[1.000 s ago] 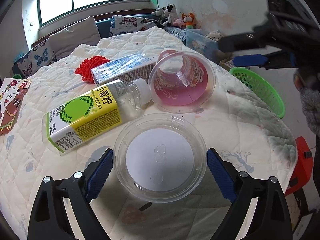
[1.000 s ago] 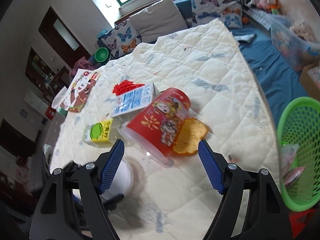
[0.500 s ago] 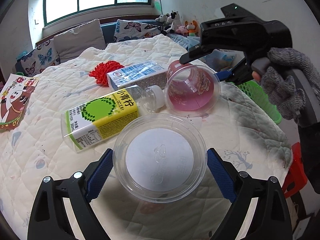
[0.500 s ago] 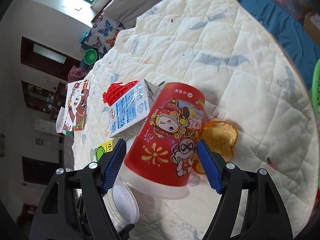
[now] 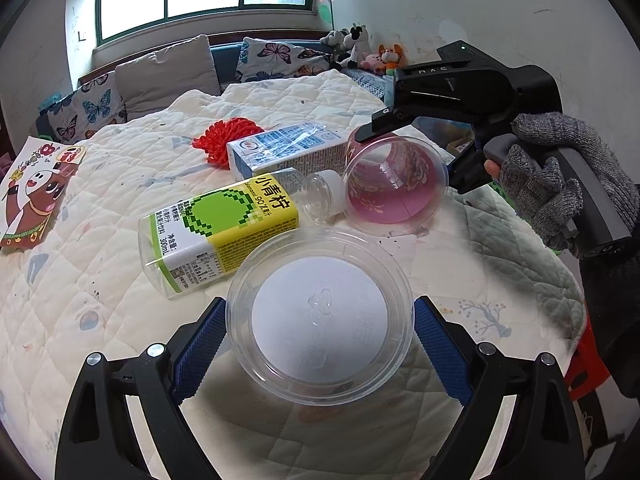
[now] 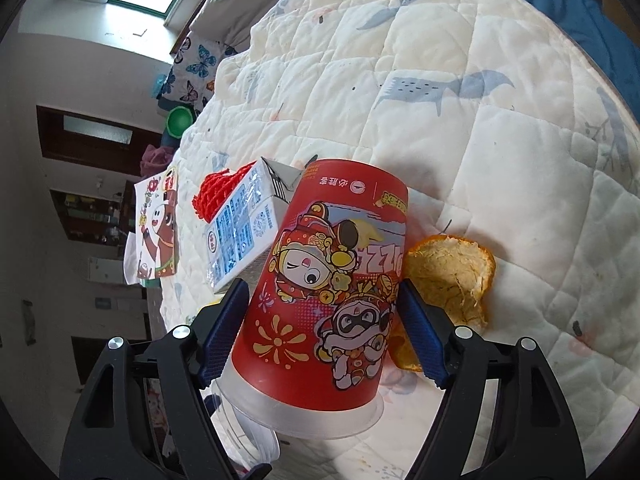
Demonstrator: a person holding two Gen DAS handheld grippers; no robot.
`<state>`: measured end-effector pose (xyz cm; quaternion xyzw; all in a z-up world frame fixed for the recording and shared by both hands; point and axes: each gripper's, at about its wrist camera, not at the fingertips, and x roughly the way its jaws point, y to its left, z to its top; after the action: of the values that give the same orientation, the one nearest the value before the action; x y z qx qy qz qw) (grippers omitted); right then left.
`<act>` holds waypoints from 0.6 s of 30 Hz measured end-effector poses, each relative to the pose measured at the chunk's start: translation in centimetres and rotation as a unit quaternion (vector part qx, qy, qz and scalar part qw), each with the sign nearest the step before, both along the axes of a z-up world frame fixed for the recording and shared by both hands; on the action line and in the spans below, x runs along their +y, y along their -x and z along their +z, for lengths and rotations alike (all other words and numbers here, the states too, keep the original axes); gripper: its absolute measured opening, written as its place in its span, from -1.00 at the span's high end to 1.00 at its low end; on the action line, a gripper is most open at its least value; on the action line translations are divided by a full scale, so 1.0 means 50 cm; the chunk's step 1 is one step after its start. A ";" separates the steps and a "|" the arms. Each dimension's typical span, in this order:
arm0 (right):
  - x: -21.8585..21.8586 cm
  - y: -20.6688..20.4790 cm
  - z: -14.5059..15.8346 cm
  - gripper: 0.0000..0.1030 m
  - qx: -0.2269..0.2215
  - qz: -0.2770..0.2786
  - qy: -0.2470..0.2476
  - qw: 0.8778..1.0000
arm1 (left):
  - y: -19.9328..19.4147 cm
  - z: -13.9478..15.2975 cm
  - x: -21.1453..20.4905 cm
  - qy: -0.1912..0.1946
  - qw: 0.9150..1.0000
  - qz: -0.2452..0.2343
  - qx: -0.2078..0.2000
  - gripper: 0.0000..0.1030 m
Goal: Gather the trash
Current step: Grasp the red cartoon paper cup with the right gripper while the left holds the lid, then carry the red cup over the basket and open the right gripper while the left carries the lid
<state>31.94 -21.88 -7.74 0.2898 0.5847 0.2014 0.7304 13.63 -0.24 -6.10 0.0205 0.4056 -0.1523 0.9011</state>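
My left gripper (image 5: 320, 332) is shut on a clear plastic container (image 5: 320, 320) with a white bottom and holds it over the quilted table (image 5: 100, 288). A red cartoon cup (image 6: 324, 292) lies on its side; its open mouth shows in the left wrist view (image 5: 394, 184). My right gripper (image 6: 322, 324) straddles the cup, pads close to both sides, jaws wide. A clear bottle (image 5: 224, 228) with a yellow-green label, a blue-white milk carton (image 5: 288, 150), a red mesh (image 5: 224, 136) and an orange peel (image 6: 452, 276) lie around the cup.
A cartoon picture card (image 5: 32, 192) lies at the table's left edge. Butterfly cushions (image 5: 280, 58) and plush toys (image 5: 360, 48) line the bench behind. A red object (image 5: 586, 364) sits below the table's right edge. The gloved hand (image 5: 560, 184) holds the right gripper's handle.
My right gripper has come down around the red cup, which now sits between its pads. My left gripper still holds the clear container and has shifted slightly.
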 end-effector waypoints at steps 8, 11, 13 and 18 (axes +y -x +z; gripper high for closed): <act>-0.018 0.058 0.061 -0.45 -0.079 0.010 0.031 0.996 | 0.000 0.013 0.000 0.005 1.000 0.001 -0.003 -0.73; -0.033 0.080 0.081 -0.45 -0.100 0.007 0.036 0.994 | 0.000 0.018 -0.011 0.006 1.000 -0.003 -0.004 -0.73; -0.048 0.096 0.094 -0.45 -0.113 0.003 0.035 0.993 | 0.001 0.024 -0.023 0.005 1.000 -0.009 -0.006 -0.73; -0.110 0.129 0.117 -0.44 -0.134 -0.021 0.033 0.990 | -0.001 0.042 -0.059 0.007 1.000 -0.026 -0.012 -0.73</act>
<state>25.48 -27.37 -1.87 0.2478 0.4819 0.2035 0.8154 13.70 -3.20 -4.02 0.0268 0.3927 -0.1777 0.9019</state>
